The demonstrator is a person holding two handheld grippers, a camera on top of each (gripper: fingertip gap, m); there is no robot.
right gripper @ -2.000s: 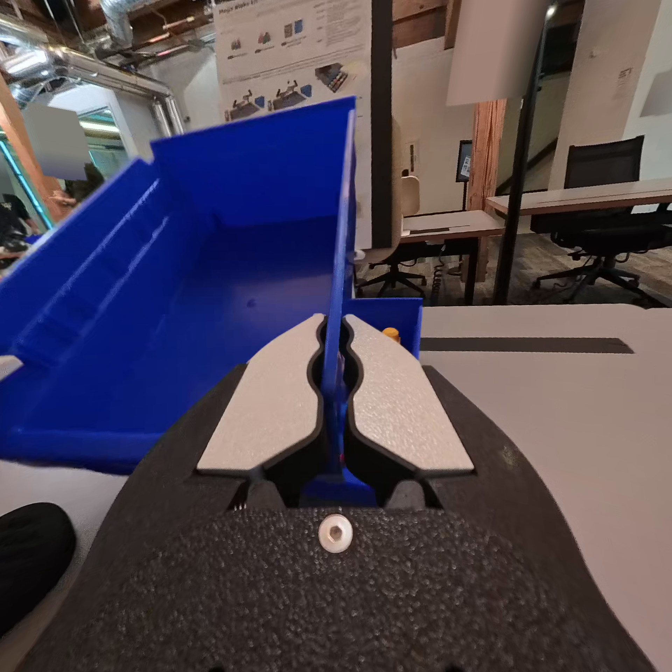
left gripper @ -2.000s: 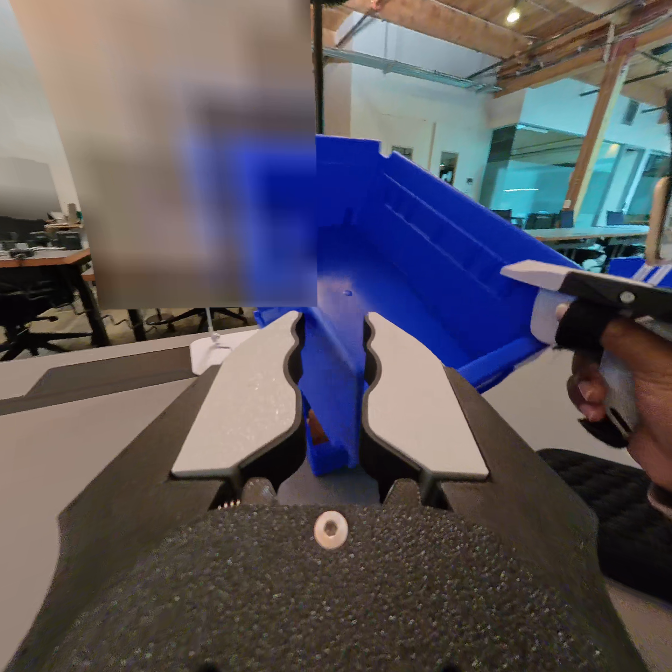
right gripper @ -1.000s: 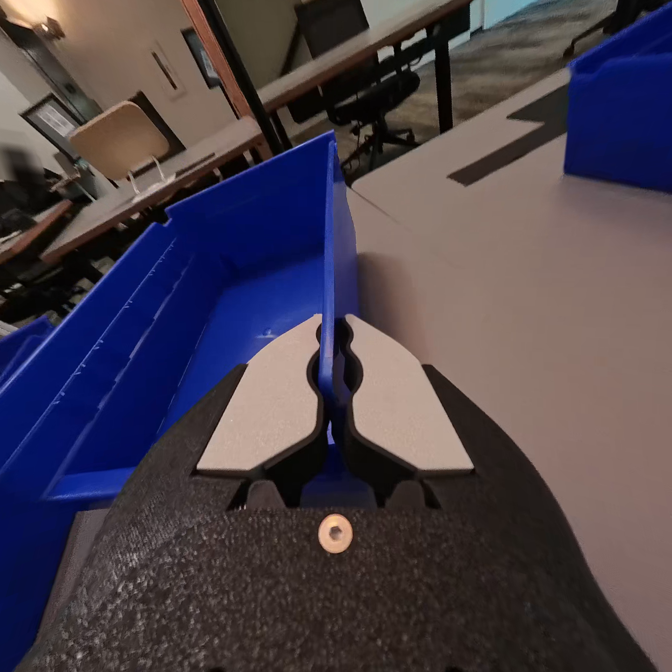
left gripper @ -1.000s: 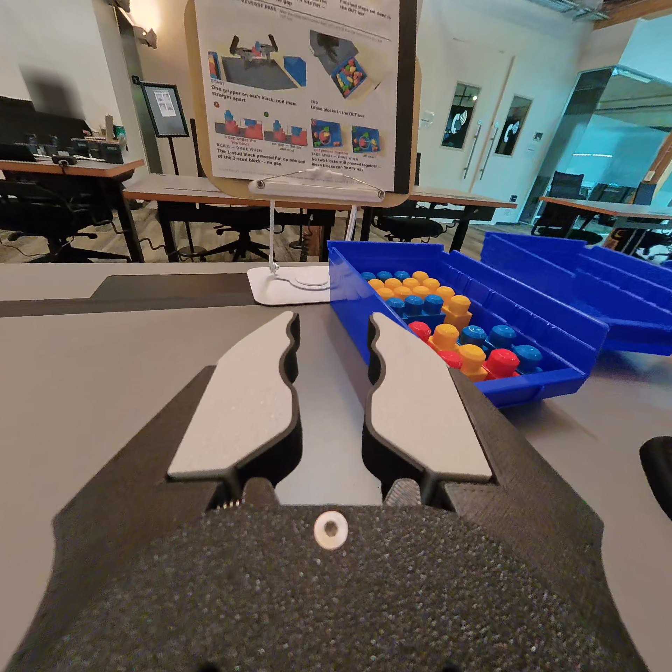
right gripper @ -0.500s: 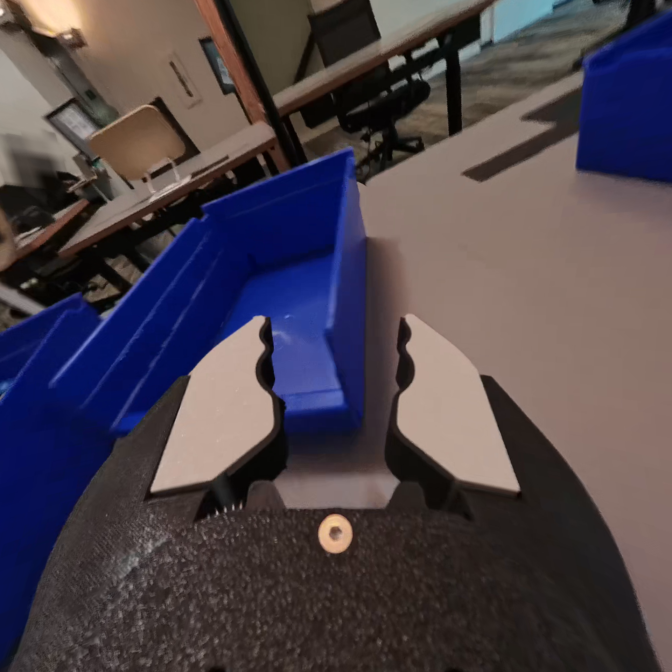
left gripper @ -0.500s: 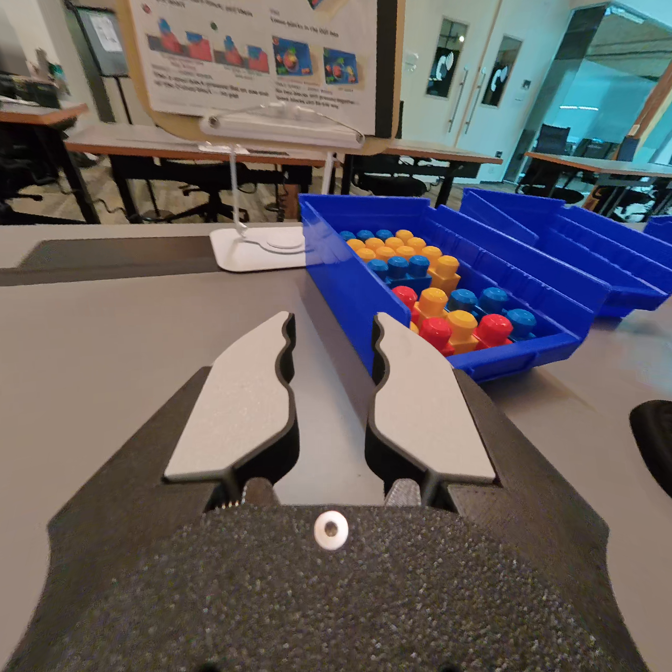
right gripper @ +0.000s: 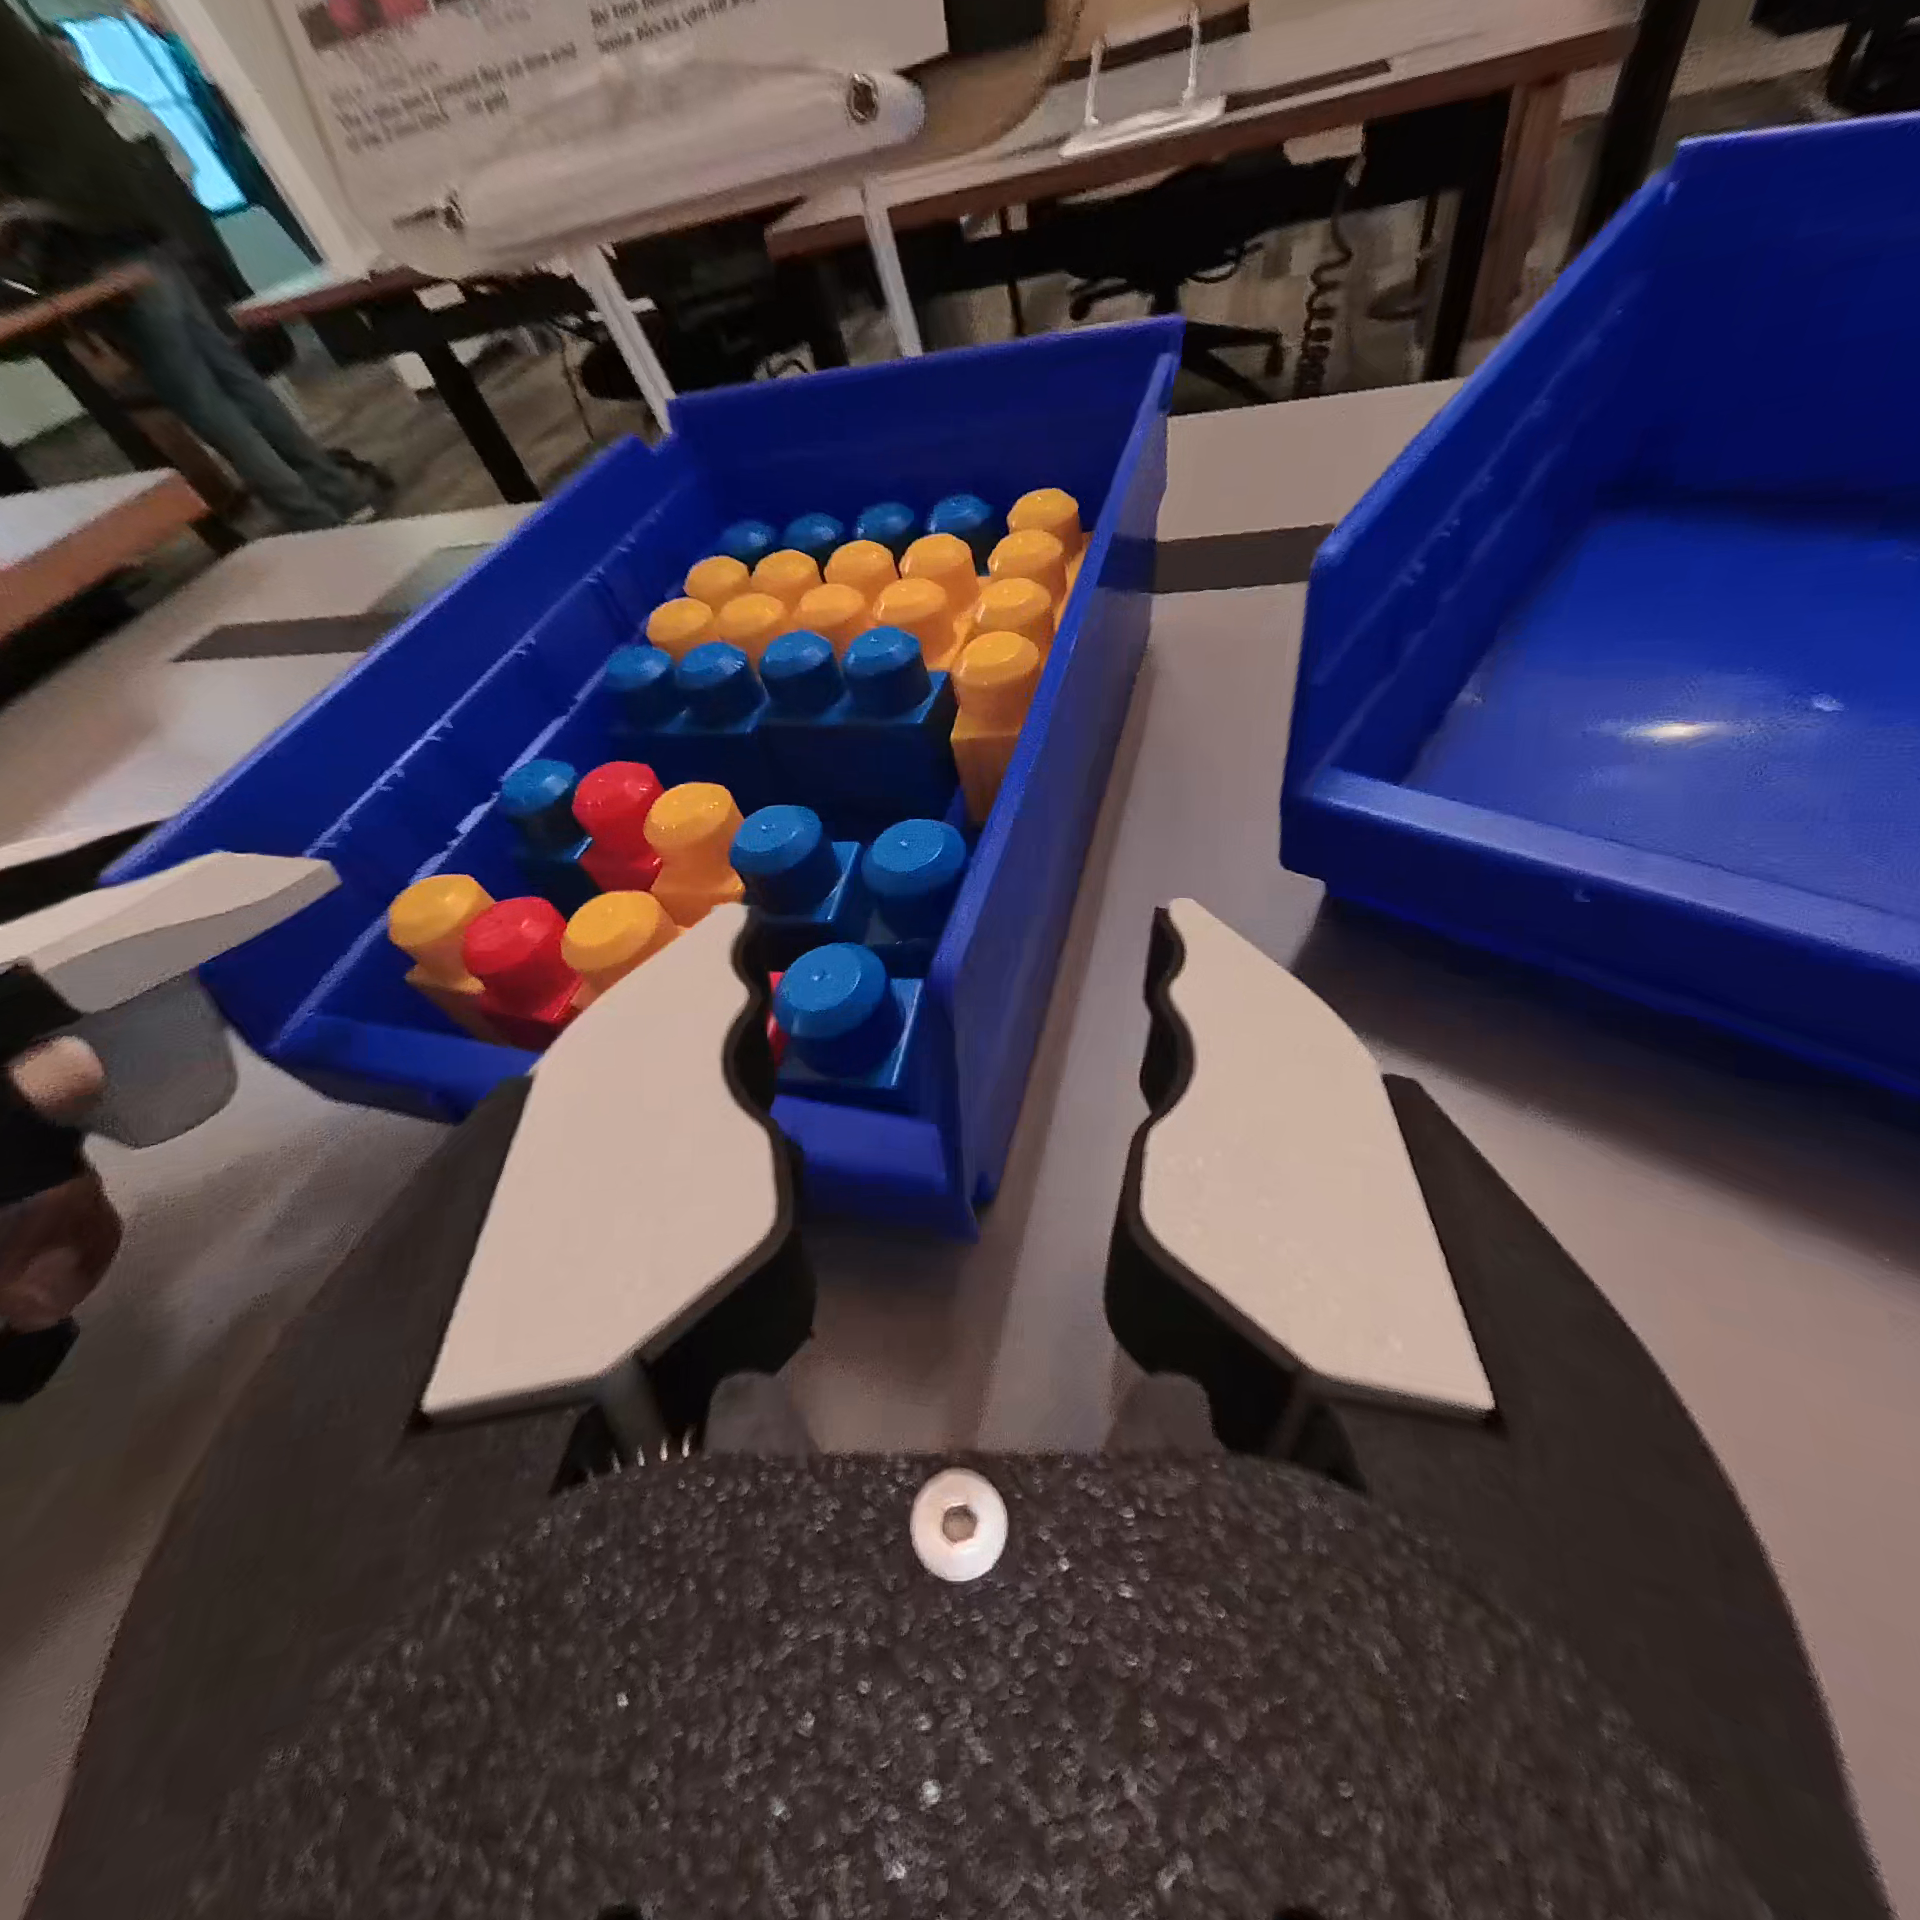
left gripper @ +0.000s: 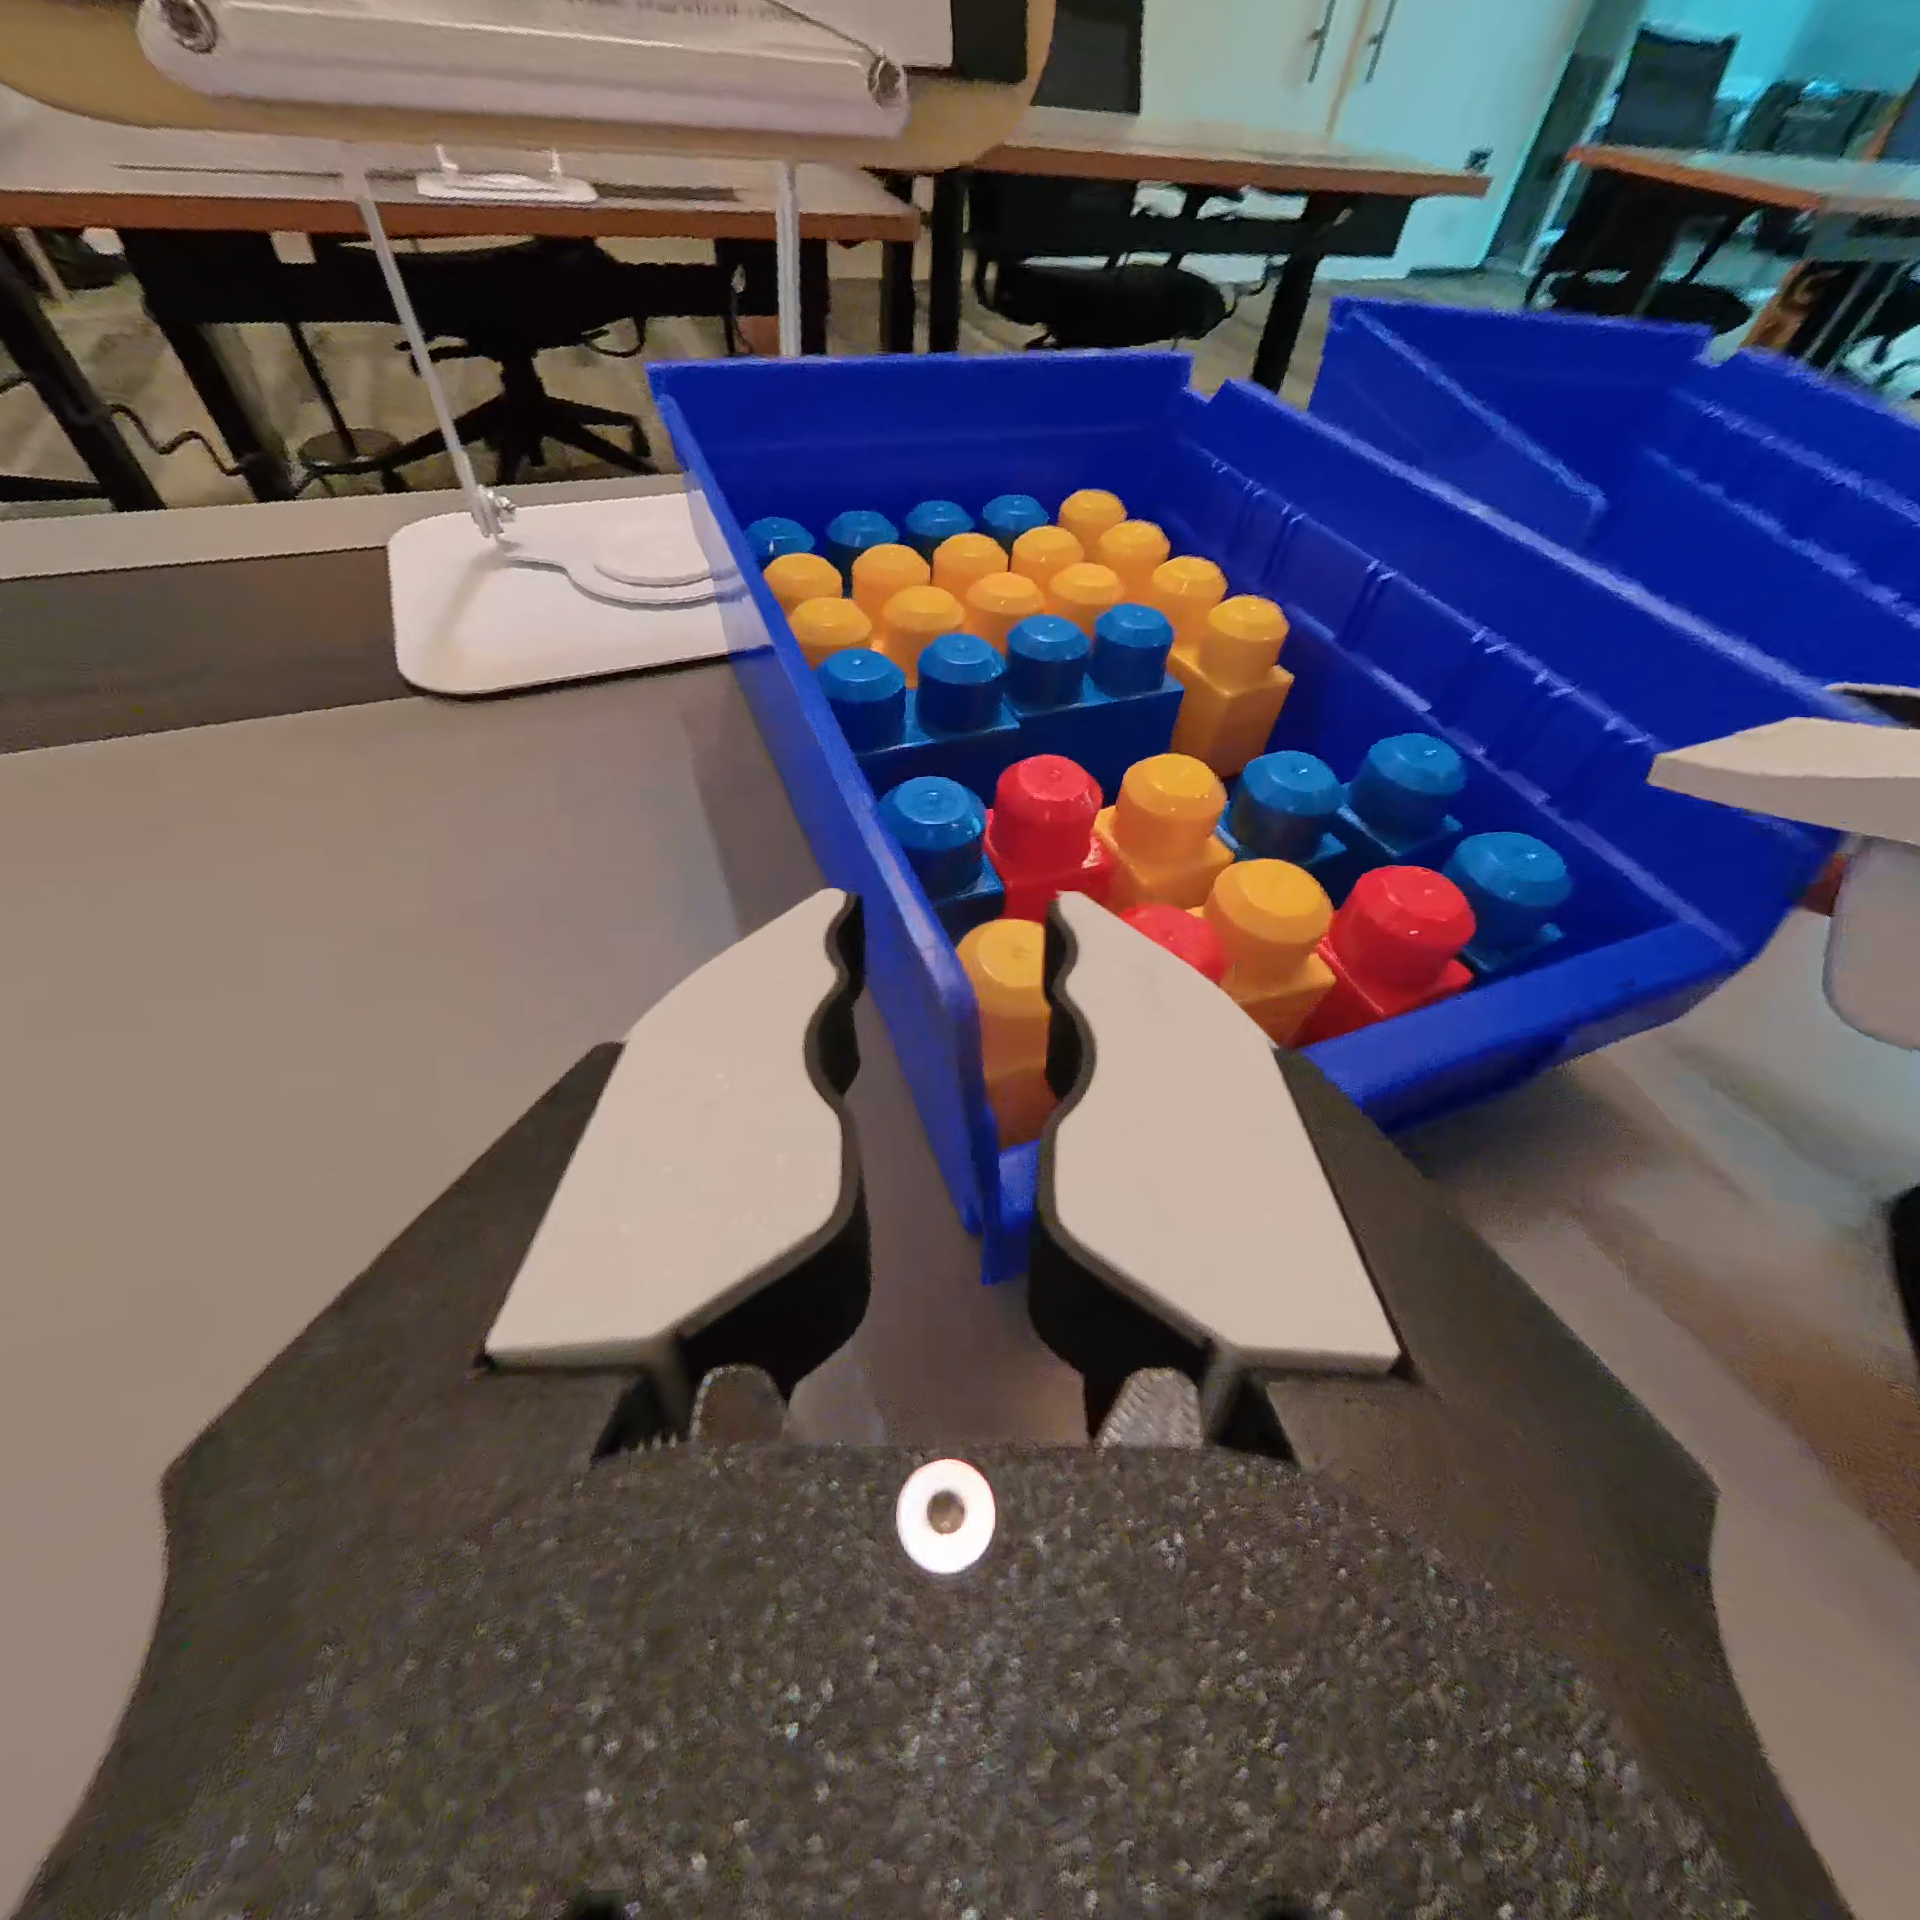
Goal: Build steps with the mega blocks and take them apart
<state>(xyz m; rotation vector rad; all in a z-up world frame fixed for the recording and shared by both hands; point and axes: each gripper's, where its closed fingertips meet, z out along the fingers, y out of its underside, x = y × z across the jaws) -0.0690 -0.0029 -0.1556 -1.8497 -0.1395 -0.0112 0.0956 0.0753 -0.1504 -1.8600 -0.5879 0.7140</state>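
Glossy smooth plastic: blocks (left gripper: pixel 1049 665), full bin (left gripper: pixel 1455 644), empty bin (right gripper: pixel 1662 727), the last with a bright sheen on its floor. Matt grey table (left gripper: pixel 364 935). Rough, speckled black gripper body (left gripper: pixel 935 1714); matt, finely grained grey fingers (right gripper: pixel 644 1164); shiny metal screw (right gripper: pixel 958 1525).

Far beyond the grey table (left gripper: pixel 312 935) stand wooden-topped desks (left gripper: pixel 1195 166) on black legs, with black office chairs (left gripper: pixel 1101 291) beneath. Teal-lit glass (left gripper: pixel 1558 94) glows far right.

light: even indoor, bright | glare: empty blue bin (right gripper: pixel 1662 727) floor | blur: frame edges, background | distortion: wide-angle
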